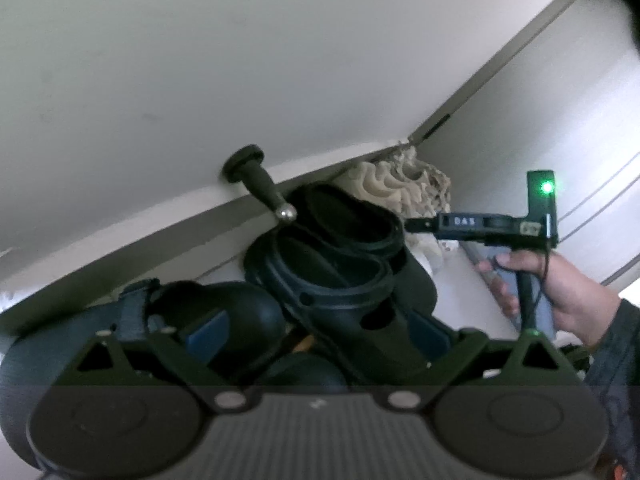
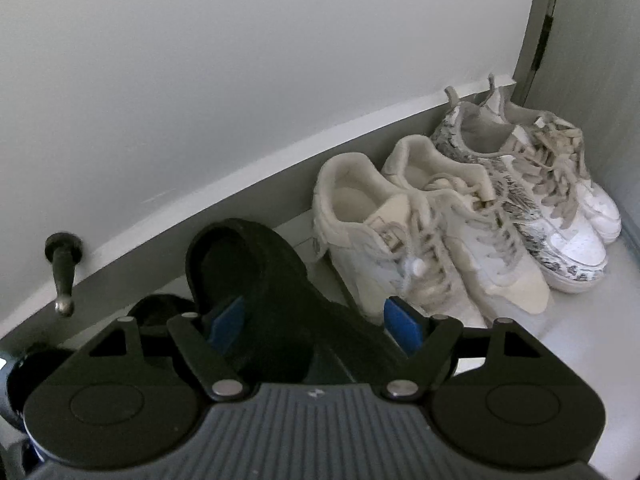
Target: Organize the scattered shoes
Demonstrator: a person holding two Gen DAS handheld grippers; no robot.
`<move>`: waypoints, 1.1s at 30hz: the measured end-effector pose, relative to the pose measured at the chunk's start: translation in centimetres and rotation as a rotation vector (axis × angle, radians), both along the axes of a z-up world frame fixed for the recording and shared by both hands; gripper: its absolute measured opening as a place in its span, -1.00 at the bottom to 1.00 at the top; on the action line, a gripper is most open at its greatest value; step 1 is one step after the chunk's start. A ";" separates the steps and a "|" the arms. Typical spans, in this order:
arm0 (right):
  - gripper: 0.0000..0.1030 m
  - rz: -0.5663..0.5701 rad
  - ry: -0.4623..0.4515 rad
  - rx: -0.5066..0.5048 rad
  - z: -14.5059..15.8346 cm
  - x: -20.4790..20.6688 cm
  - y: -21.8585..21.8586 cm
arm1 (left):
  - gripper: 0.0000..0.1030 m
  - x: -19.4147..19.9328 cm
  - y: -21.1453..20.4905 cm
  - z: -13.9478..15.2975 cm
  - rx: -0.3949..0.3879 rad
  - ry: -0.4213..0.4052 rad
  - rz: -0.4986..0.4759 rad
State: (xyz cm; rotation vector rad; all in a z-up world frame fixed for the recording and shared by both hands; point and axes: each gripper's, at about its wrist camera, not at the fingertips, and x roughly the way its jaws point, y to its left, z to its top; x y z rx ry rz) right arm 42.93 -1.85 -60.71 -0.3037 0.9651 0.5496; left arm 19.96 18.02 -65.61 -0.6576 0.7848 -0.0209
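In the left wrist view my left gripper point(image 1: 316, 336) stands wide open around a black clog point(image 1: 340, 276) that lies tilted by the white wall; its blue pads point(image 1: 208, 334) are apart from the shoe. A second dark shoe point(image 1: 224, 312) lies to its left. The right gripper's body point(image 1: 480, 224) is held by a hand at the right. In the right wrist view my right gripper point(image 2: 316, 320) is open around a black clog point(image 2: 256, 276). Two pairs of white sneakers point(image 2: 432, 240), point(image 2: 560, 200) stand in a row against the wall to the right.
A black door stopper point(image 2: 62, 272) sticks out of the baseboard at the left; it also shows in the left wrist view point(image 1: 260, 188). A door frame with a hinge point(image 2: 540, 40) closes the corner at the right. The floor point(image 2: 580, 340) is pale.
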 end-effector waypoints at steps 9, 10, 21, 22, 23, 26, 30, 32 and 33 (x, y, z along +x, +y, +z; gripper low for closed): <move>0.57 -0.061 0.027 0.021 -3.4 -1.4 -2.3 | 0.89 -0.2 0.2 -0.2 0.019 0.013 0.011; 0.57 -0.074 0.035 0.048 -3.9 -1.6 -2.6 | 0.89 -0.2 0.1 -0.2 0.020 0.014 0.011; 0.64 -0.122 0.002 0.166 -5.4 -2.9 -3.7 | 0.89 0.1 -0.8 -0.4 0.027 0.020 -0.024; 0.64 -0.120 0.004 0.157 -5.4 -2.9 -3.5 | 0.89 0.1 -0.9 -0.4 0.029 0.021 -0.026; 0.64 -0.116 0.007 0.149 -5.4 -2.9 -3.3 | 0.89 0.2 -0.9 -0.5 0.031 0.021 -0.028; 0.67 -0.115 0.015 0.143 -5.4 -2.9 -3.1 | 0.89 0.1 -0.9 -0.5 0.035 0.024 -0.027; 0.68 -0.095 0.026 0.135 -5.2 -3.2 -2.9 | 0.89 0.1 -0.8 -0.5 0.037 0.024 -0.021; 0.70 -0.085 0.029 0.126 -5.1 -3.3 -2.8 | 0.89 0.2 -0.9 -0.4 0.038 0.024 -0.019; 0.71 -0.082 0.029 0.119 -5.1 -3.3 -2.7 | 0.89 0.2 -0.9 -0.4 0.038 0.024 -0.019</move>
